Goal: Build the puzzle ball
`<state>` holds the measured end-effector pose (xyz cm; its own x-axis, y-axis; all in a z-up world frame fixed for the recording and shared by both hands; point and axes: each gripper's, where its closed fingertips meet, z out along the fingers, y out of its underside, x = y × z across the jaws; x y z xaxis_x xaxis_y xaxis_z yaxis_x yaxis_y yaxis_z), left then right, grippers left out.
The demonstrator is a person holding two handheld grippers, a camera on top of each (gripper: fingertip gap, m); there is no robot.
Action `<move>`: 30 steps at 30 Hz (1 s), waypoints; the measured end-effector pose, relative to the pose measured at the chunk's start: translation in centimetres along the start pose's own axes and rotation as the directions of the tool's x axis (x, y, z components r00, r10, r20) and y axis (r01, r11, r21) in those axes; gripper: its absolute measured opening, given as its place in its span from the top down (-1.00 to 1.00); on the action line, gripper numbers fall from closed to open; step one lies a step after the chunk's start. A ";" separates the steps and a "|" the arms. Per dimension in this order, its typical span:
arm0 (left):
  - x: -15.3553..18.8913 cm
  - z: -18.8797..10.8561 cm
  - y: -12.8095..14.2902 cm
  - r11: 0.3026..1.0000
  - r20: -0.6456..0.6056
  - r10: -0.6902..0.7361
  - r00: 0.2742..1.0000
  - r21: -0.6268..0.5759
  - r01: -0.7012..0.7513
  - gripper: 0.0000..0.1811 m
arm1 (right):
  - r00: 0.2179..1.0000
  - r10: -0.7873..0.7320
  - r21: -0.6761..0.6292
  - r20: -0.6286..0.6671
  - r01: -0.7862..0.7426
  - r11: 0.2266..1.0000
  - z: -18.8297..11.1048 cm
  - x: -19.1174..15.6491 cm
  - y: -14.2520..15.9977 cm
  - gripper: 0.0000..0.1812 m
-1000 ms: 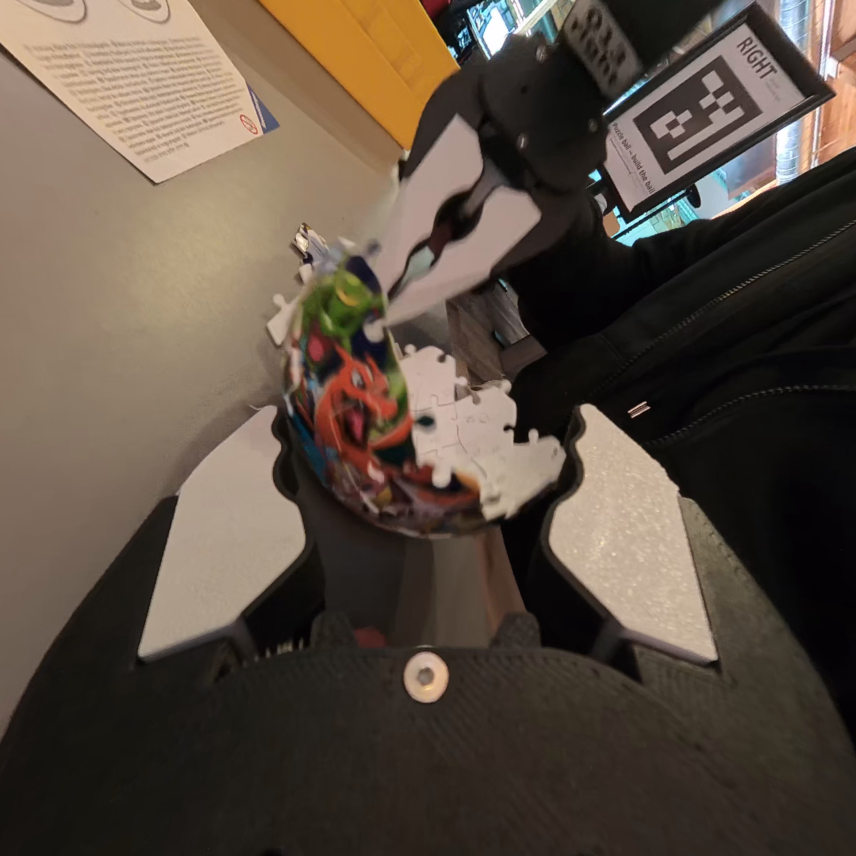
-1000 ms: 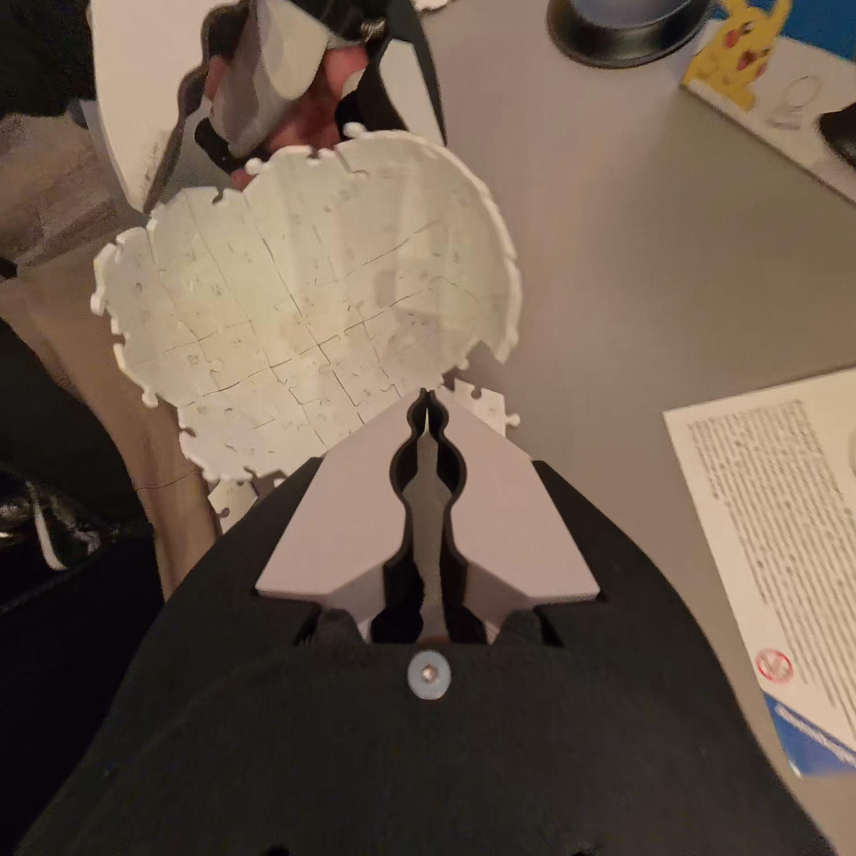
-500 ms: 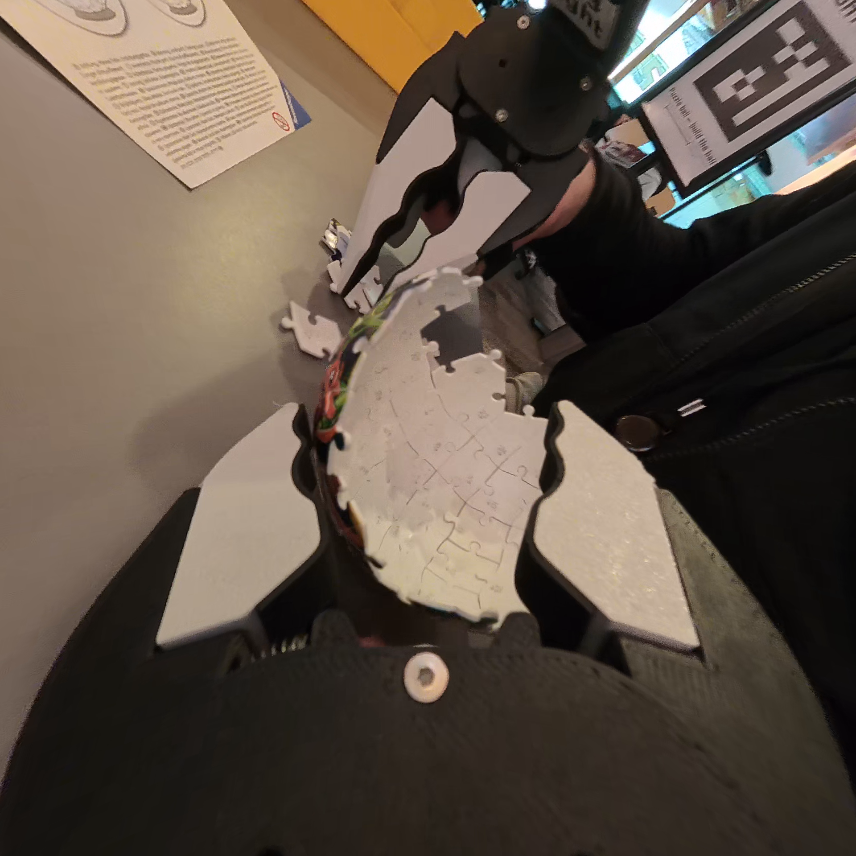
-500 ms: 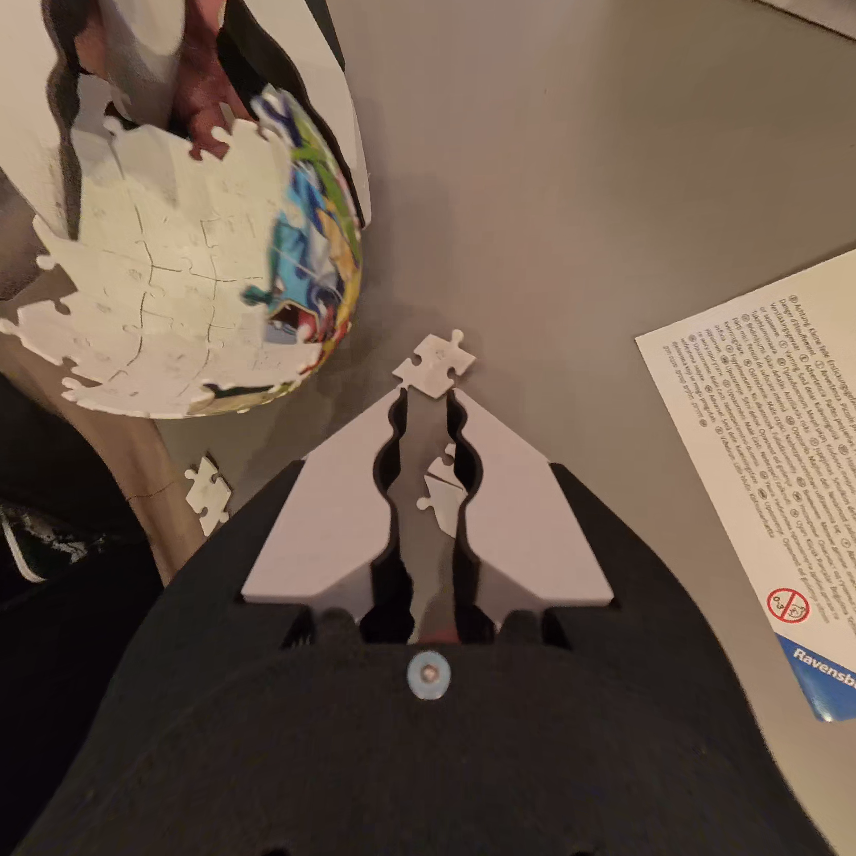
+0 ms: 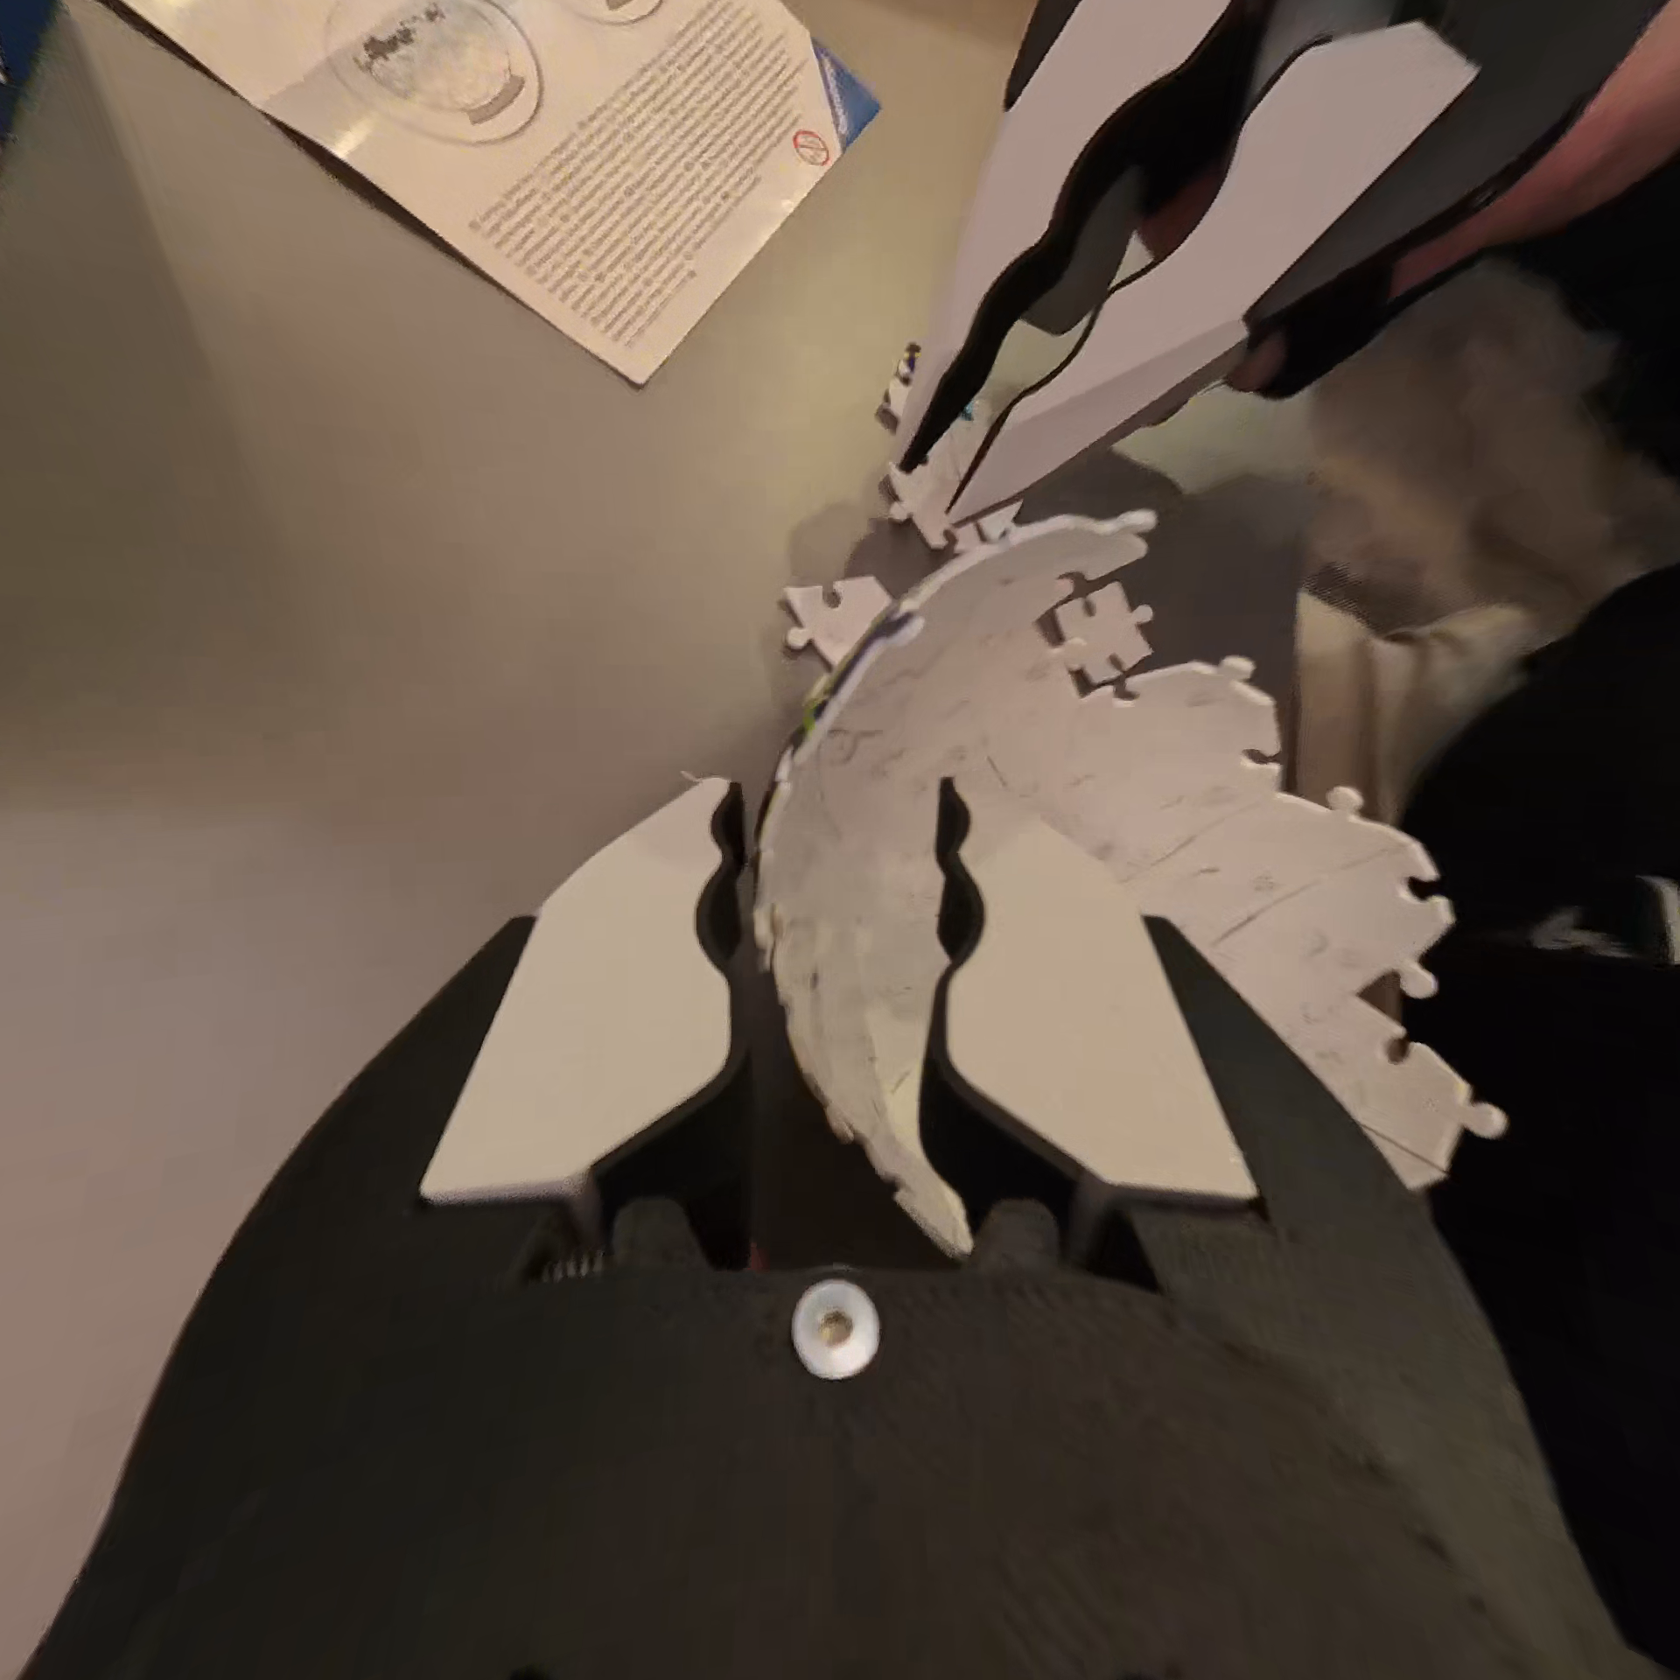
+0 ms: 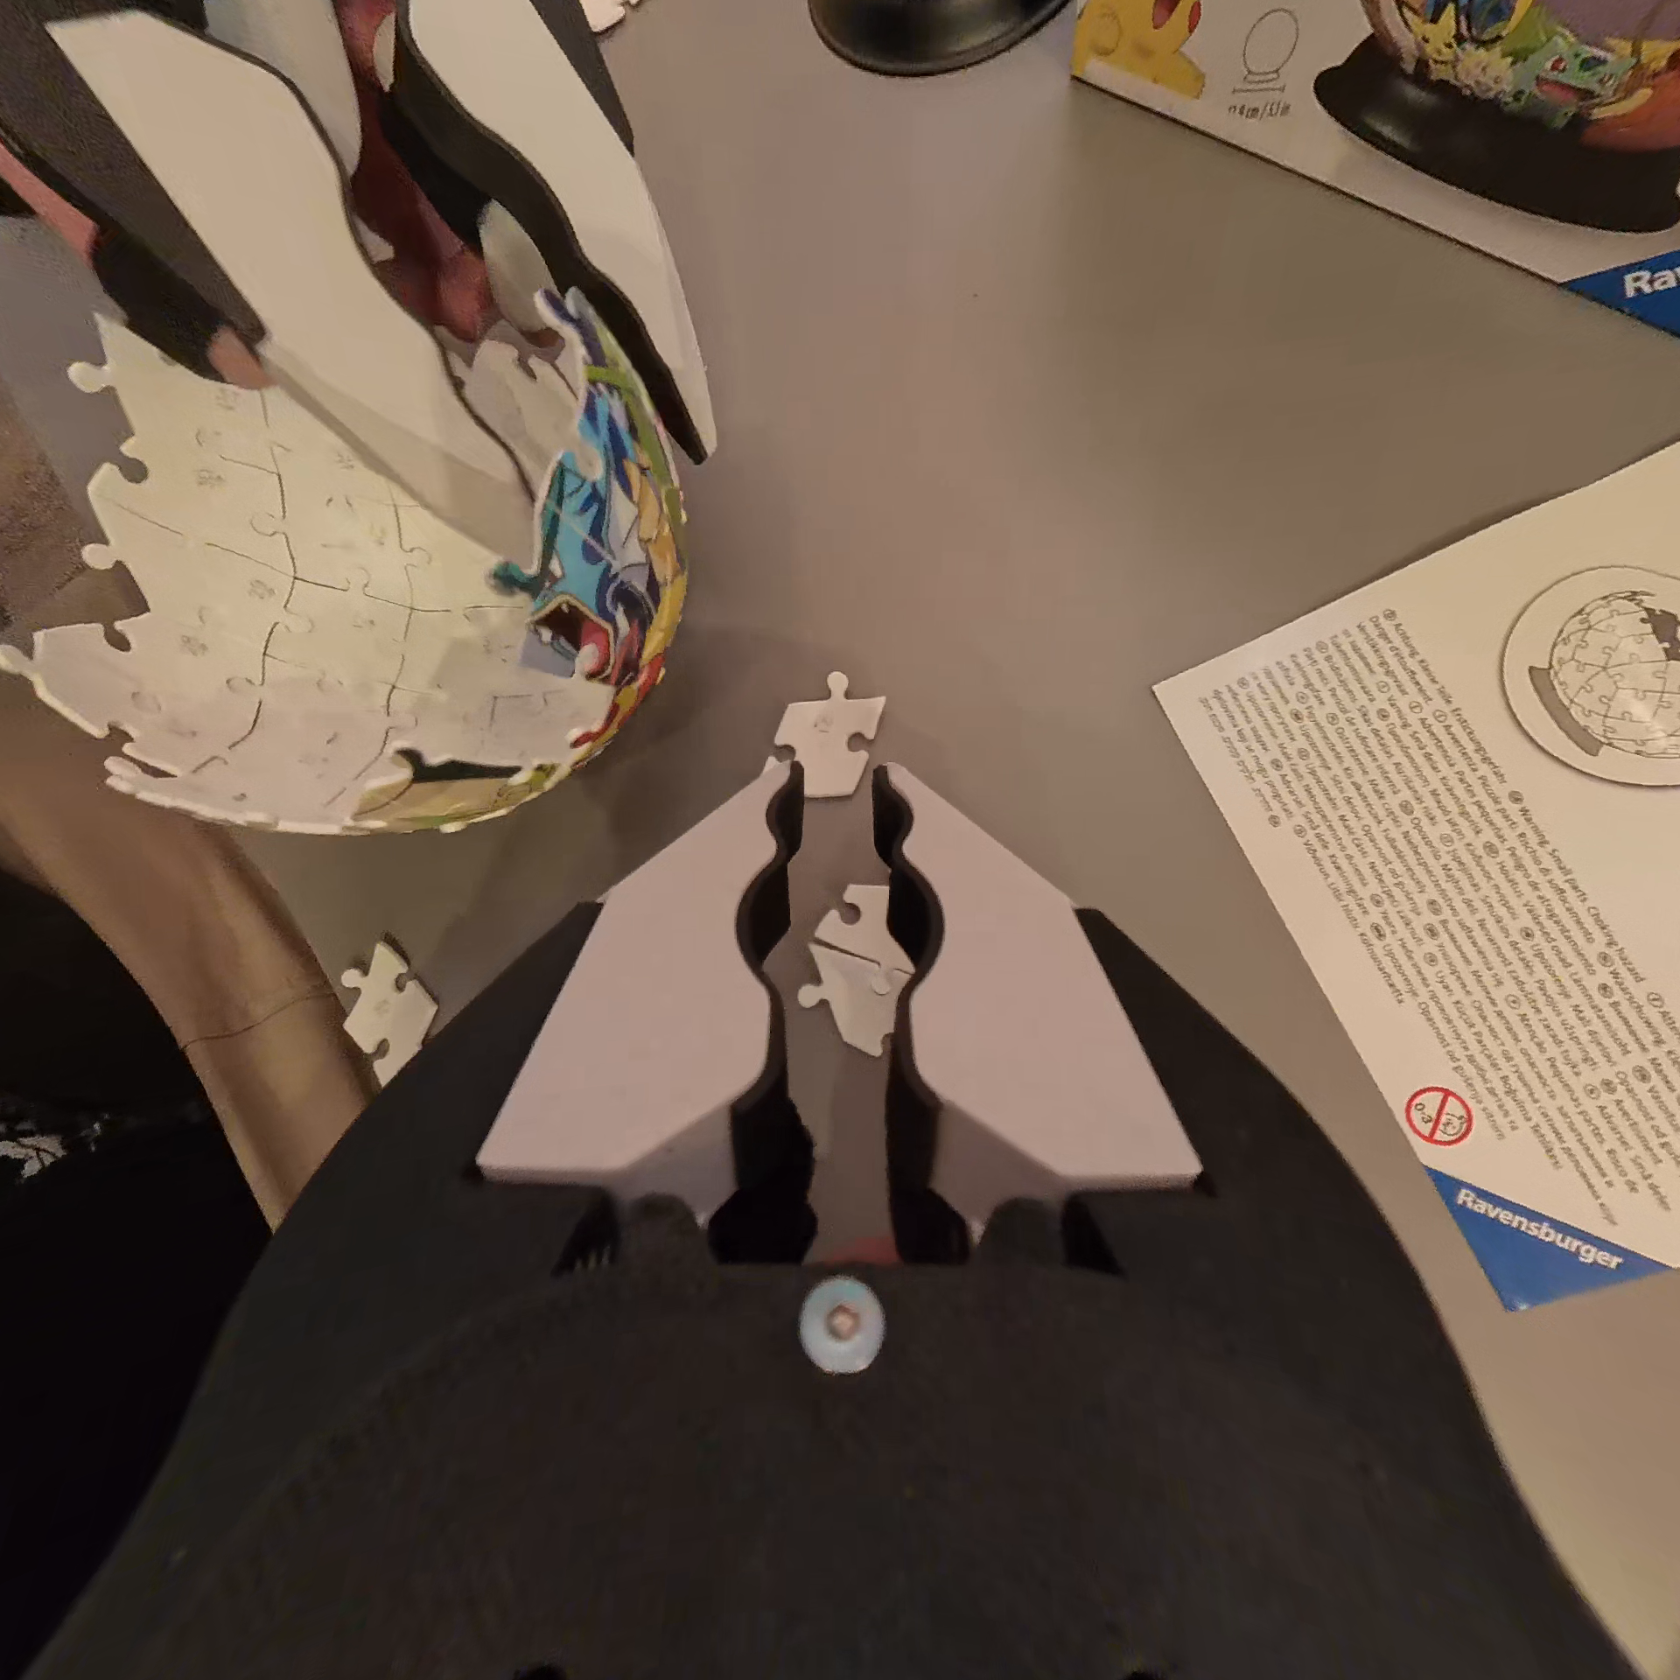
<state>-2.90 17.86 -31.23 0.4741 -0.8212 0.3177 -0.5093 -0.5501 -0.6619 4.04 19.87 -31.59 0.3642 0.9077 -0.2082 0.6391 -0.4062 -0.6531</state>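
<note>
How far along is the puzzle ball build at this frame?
Done: a partial shell of the puzzle ball is joined, roughly a bowl with a jagged open edge. In hand: the left gripper is clamped on the shell's wall, while the right gripper, slightly open, points at a loose piece face down on the table. Left: that piece, two more between the fingers, another near the table edge.

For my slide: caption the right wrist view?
Right tool open over a loose piece; left tool holds the half-built ball.
</note>
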 end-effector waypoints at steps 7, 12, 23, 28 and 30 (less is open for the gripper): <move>-0.7 -0.3 -0.2 0.997 0.117 0.059 0.991 -0.048 -0.054 0.93 | 0.998 -0.030 0.005 -0.063 0.031 1.000 -0.2 0.6 0.1 0.85; -1.0 -1.0 -0.5 0.997 0.164 0.065 0.984 -0.060 -0.055 0.95 | 0.997 -0.043 0.014 -0.069 0.044 0.999 -0.2 0.7 -0.3 0.83; -2.7 -3.6 0.6 0.976 0.305 0.091 0.948 -0.219 -0.023 0.96 | 0.984 -0.176 -0.191 -0.035 0.166 0.967 3.2 0.5 0.9 0.62; -3.0 -4.0 0.5 0.968 0.328 0.113 0.938 -0.250 -0.029 0.96 | 0.975 -0.213 -0.227 -0.065 0.193 0.955 3.7 0.2 0.9 0.79; -3.1 -4.1 0.6 0.967 0.334 0.111 0.936 -0.256 -0.023 0.96 | 0.975 -0.206 -0.222 -0.079 0.185 0.958 3.7 0.2 1.0 0.80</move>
<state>-7.63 19.48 -29.90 0.6272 -0.7788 -0.0031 -0.6869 -0.5512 -0.4736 2.18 20.04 -34.99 0.2771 0.9608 -0.0106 0.8293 -0.2447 -0.5024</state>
